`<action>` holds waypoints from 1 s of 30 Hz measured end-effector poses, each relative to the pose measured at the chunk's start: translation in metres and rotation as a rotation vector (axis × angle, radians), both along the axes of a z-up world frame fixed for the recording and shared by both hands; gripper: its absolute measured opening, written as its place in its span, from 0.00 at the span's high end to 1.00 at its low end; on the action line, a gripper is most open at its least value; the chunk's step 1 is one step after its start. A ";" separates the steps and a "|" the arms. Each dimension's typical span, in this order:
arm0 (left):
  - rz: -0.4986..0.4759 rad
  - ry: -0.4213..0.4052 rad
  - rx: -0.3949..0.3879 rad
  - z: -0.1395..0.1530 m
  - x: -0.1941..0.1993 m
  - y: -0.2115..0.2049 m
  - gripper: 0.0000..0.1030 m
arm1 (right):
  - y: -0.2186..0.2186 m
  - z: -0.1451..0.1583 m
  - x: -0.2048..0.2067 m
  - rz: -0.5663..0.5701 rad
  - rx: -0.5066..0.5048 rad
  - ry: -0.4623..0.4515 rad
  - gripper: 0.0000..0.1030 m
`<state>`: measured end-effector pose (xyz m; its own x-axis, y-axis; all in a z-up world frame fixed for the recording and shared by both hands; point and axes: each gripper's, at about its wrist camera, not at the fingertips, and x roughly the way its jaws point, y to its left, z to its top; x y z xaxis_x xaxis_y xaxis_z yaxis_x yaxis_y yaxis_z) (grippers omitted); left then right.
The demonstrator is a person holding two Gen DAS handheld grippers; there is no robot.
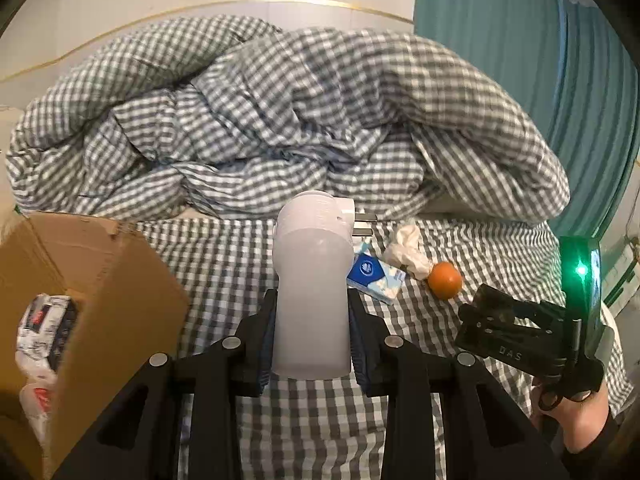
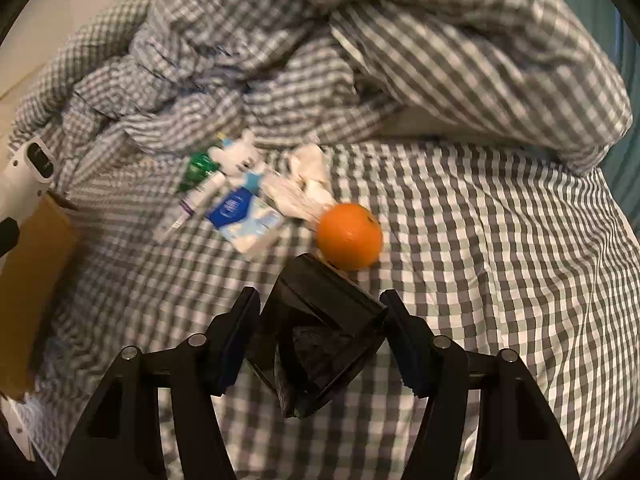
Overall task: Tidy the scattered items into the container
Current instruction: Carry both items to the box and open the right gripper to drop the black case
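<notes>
Translucent bottle point(image 1: 310, 312): a frosted white plastic piece with a two-pin plug at its far end, pinched at its lower body between the two pads of the left gripper point(image 1: 311, 334), lifted clear of the checked bed sheet point(image 1: 224, 264).
Left gripper pose: pointing forward and downward over the bed, its black fingers pressed to the bottle's sides; the open cardboard box point(image 1: 100, 292) is just to its left.
Black box point(image 2: 320, 336): a dark, glossy, angular thing sitting cornerwise between the fingers of the right gripper point(image 2: 320, 340); both pads look to be against its edges, though blur leaves the contact uncertain.
Right gripper pose: tilted down toward the sheet; in the left wrist view it is at the near right, gripped from below by a hand point(image 1: 584, 416), with a green light on its body.
Orange point(image 2: 349, 236): on the sheet just beyond the black box.
Tissue pack point(image 2: 245, 216): blue and white, lying left of the orange, with crumpled white paper point(image 2: 310, 178) behind it.
Tube point(image 2: 192, 204): lying further left, beside a green-capped item point(image 2: 198, 170).
Duvet point(image 1: 280, 120): checked, heaped at the far side.
Box contents: wrapped packets point(image 1: 44, 332) visible inside.
</notes>
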<state>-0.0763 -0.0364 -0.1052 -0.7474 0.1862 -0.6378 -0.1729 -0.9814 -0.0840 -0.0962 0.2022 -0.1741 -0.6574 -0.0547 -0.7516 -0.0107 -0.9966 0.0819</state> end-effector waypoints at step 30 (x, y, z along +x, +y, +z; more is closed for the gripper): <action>0.353 0.184 -0.016 0.103 0.115 -0.196 0.69 | -0.198 0.155 0.061 0.341 -0.035 0.284 0.44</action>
<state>0.0385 -0.2321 -0.0018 -0.8658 -0.1116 -0.4878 0.1646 -0.9841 -0.0672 -0.0356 0.0046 -0.0196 -0.7774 -0.3270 -0.5374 0.3463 -0.9356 0.0682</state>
